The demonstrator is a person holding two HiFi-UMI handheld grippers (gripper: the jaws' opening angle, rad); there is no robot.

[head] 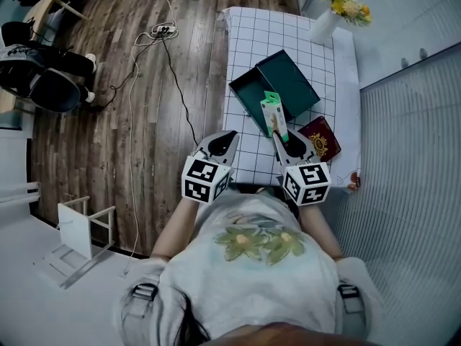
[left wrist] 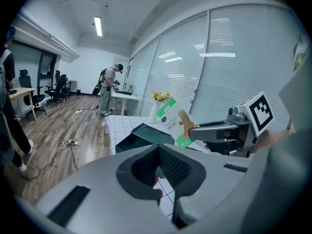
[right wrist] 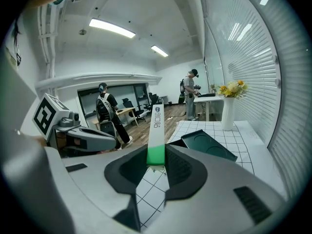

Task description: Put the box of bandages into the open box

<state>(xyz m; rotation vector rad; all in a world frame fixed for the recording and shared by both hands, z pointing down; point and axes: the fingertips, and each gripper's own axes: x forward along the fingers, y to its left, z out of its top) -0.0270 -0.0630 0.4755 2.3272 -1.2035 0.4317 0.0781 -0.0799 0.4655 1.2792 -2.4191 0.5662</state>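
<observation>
Since right tongs [right wrist: 157, 152] pinch only the end of the slim white-and-green bandage box [right wrist: 157, 123], it might swivel and miss the dark-green open box [right wrist: 209, 147]; left tongs [left wrist: 158, 150] closed, empty.

I'm working in an open-plan office: black swivel chairs [left wrist: 59, 86] beside a pale wooden desk [left wrist: 19, 92], long ceiling strip lights [left wrist: 98, 26], tall glass walls with white slatted blinds [left wrist: 222, 67], and a dark wood-plank floor [head: 94, 128].
</observation>
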